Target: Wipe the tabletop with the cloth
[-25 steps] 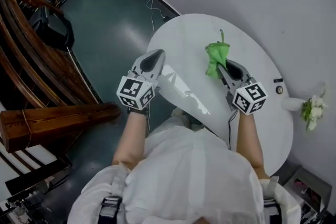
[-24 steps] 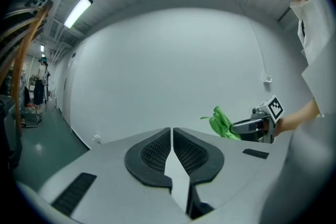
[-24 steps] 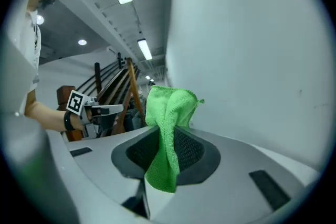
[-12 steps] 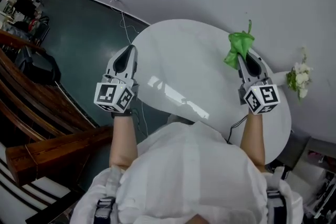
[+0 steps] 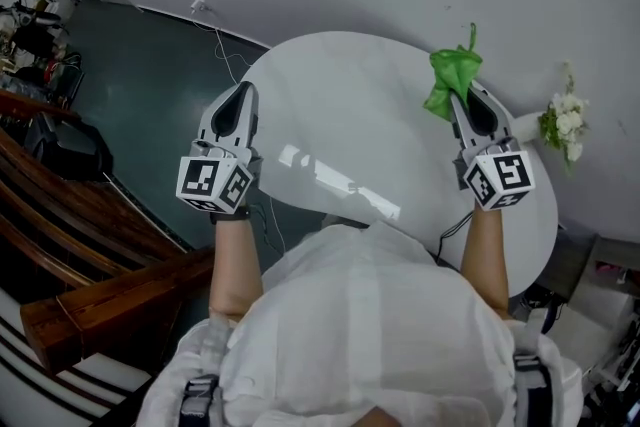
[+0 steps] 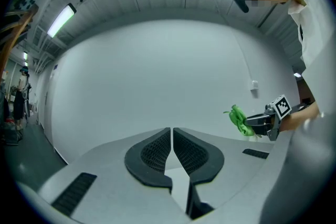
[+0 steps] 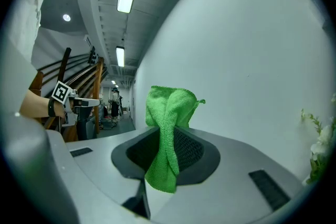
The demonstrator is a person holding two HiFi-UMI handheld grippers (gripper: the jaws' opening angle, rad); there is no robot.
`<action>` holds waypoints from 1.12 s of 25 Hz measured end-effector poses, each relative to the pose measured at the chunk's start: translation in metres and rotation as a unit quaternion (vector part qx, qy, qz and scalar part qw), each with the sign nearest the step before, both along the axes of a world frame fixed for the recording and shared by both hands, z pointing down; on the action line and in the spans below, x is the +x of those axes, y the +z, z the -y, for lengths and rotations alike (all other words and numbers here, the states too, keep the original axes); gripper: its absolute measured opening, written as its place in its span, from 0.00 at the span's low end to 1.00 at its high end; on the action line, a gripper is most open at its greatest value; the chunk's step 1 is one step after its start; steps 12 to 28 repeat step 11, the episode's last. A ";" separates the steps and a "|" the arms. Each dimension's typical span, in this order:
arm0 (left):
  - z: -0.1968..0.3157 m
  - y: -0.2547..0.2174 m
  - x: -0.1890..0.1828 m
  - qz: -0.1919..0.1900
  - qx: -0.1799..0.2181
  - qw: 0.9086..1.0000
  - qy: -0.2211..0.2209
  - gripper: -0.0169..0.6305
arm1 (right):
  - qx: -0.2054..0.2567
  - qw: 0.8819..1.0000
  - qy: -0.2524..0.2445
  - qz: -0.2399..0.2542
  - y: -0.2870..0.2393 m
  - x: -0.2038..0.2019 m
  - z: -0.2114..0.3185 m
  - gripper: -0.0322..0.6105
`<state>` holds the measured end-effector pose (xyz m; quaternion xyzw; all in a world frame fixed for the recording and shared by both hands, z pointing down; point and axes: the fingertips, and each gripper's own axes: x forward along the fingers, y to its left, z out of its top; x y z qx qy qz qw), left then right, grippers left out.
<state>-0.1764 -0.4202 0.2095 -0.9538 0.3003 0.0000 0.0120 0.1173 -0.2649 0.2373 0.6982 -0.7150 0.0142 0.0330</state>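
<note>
White oval desk [image 5: 340, 115] stands by a pale wall, over a dark floor. Nearest, a person in a white top extends both forearms. The left hand-held gripper [image 5: 243, 90] is held at the desk's left edge, jaws clenched together with nothing between them. The right hand-held gripper [image 5: 462, 97] is over the desk's right side, jaws clamped on the green cloth [image 5: 450, 75], which bunches up beyond the jaw tips. Farther right, white flowers [image 5: 562, 125] sit close to the wall.

The head view looks steeply down on the tabletop [image 5: 370, 115]; the gripper views, close behind their fingers [image 6: 152, 157], face each other, showing right gripper [image 6: 249, 121] and left gripper [image 7: 94, 104].
</note>
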 end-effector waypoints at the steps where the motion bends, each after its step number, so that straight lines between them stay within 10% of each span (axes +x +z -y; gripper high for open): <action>1: -0.001 0.001 0.001 0.001 -0.001 1.000 0.002 0.07 | 0.000 1.000 0.000 -0.002 0.000 0.000 0.000 0.16; 28: -0.006 0.004 0.000 0.004 -0.003 1.000 0.002 0.07 | -0.005 1.000 -0.009 -0.007 0.003 -0.005 0.003 0.16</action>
